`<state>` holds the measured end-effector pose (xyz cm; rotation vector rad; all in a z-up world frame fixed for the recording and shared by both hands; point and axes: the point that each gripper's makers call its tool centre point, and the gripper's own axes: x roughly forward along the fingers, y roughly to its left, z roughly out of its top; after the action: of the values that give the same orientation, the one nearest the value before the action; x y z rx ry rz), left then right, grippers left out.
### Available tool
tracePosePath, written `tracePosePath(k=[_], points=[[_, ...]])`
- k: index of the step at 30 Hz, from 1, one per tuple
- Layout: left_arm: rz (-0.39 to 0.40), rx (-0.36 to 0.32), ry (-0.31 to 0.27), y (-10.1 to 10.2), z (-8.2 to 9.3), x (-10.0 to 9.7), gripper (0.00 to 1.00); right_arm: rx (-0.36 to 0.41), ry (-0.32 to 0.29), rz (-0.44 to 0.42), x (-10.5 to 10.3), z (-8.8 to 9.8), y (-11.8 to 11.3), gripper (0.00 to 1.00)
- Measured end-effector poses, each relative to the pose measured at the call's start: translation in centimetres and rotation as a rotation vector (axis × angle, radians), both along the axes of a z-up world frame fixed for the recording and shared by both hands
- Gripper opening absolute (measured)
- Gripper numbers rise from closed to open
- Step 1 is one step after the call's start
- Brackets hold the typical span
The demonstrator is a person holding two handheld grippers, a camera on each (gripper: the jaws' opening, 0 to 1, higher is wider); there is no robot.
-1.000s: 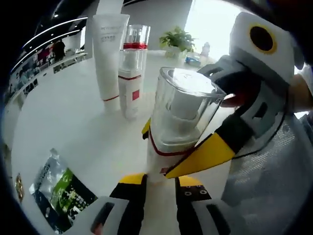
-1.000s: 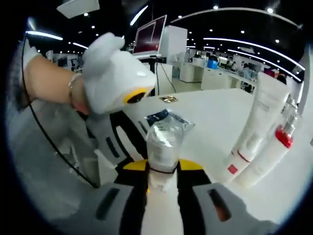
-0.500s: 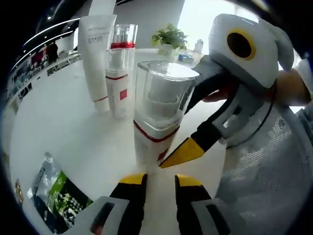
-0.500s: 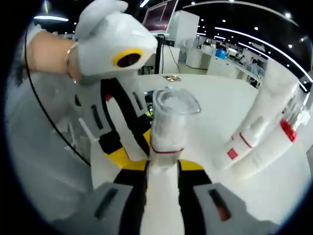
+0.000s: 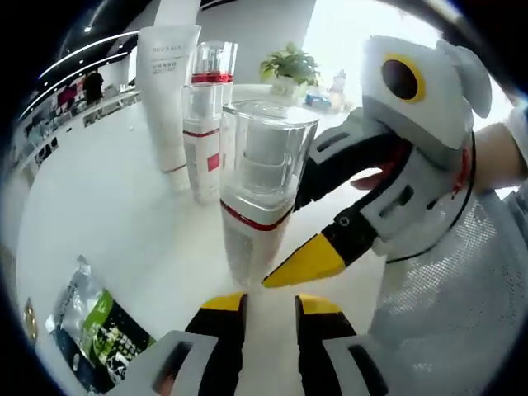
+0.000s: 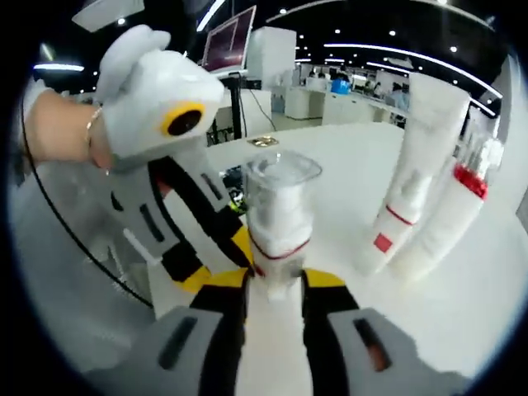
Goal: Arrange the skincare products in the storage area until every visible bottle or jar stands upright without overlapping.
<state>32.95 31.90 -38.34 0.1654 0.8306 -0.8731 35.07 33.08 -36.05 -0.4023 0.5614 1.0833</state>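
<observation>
A white bottle (image 5: 257,194) with a clear cap and a red band stands upright on the white table (image 5: 107,206), just ahead of my left gripper (image 5: 271,307). The left gripper's jaws are slightly apart with nothing between them. My right gripper (image 5: 318,247) reaches in from the right with one yellow-tipped jaw against the bottle's lower body. In the right gripper view the same bottle (image 6: 276,219) rises from between the jaws of my right gripper (image 6: 276,285), which is shut on its base. The left gripper (image 6: 219,260) stands close on the bottle's left.
A tall white tube (image 5: 169,91) and two clear-capped bottles with red trim (image 5: 204,136) stand upright together at the back; the tube (image 6: 411,165) and a bottle (image 6: 454,210) also stand right of the held one. A green-and-black sachet (image 5: 99,330) lies flat near the left gripper.
The clear-capped bottle was leaning to the right a second ago and now stands straight, still in the right gripper. The other products and the sachet have stayed put.
</observation>
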Motion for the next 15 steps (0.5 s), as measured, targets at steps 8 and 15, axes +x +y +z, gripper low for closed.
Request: tracePosePath(k=[8, 15], points=[[-0.002, 0.0, -0.005, -0.2, 0.0, 0.0, 0.24, 0.023, -0.007, -0.019, 0.4, 0.0, 0.0, 0.24], [0.0, 0.005, -0.01, -0.2, 0.0, -0.1, 0.24, 0.019, -0.009, -0.119, 2.3, 0.0, -2.2, 0.24]])
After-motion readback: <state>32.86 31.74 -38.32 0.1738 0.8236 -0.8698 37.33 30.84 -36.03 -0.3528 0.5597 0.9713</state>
